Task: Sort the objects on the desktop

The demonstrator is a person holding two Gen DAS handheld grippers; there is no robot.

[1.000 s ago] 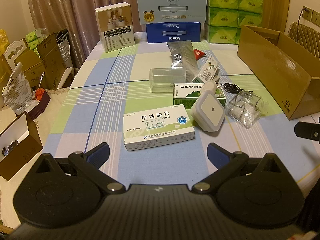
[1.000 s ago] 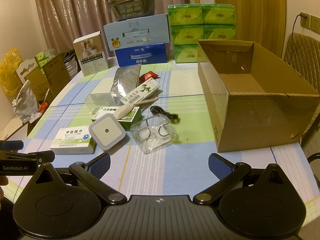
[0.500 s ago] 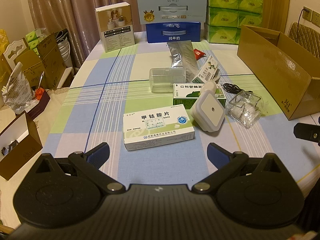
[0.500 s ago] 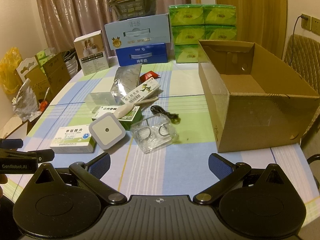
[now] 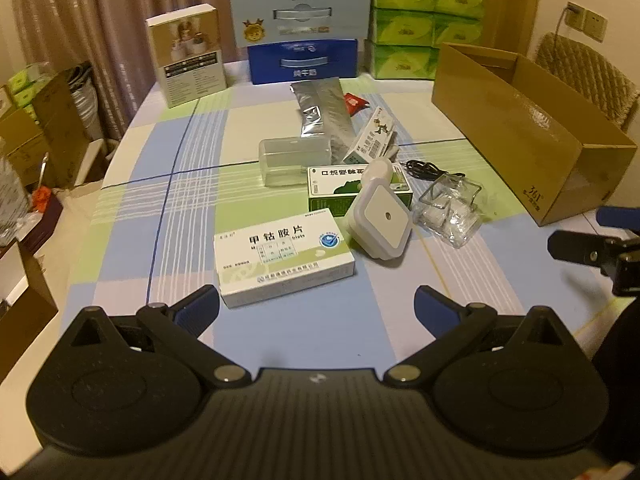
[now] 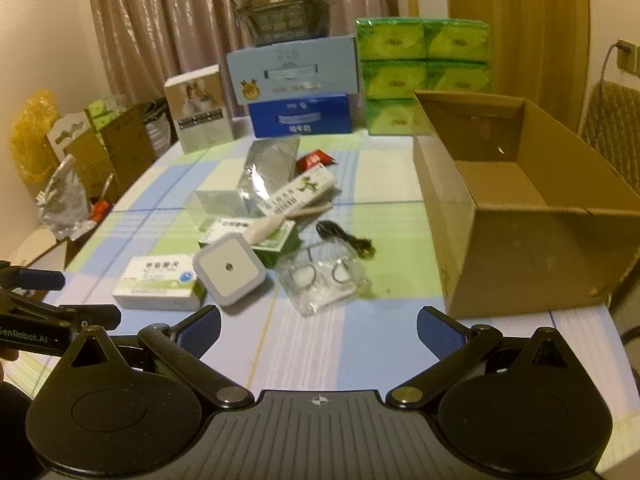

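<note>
my jaws: left gripper (image 5: 316, 305) and right gripper (image 6: 318, 325) both spread wide, empty
white pill box (image 5: 283, 255): just ahead of my left
cardboard box (image 6: 528, 216): upright, top unsealed, right side

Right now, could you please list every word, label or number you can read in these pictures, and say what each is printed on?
"甲钴胺片": white medicine box.
"口炎" then blurred characters: green medicine box.
"361": cardboard box.
"GenRobot.AI": left gripper, seen from the right wrist camera.
Too small or blurred: the blue carton, the pale carton, the slim barcode box, the dark basket.
</note>
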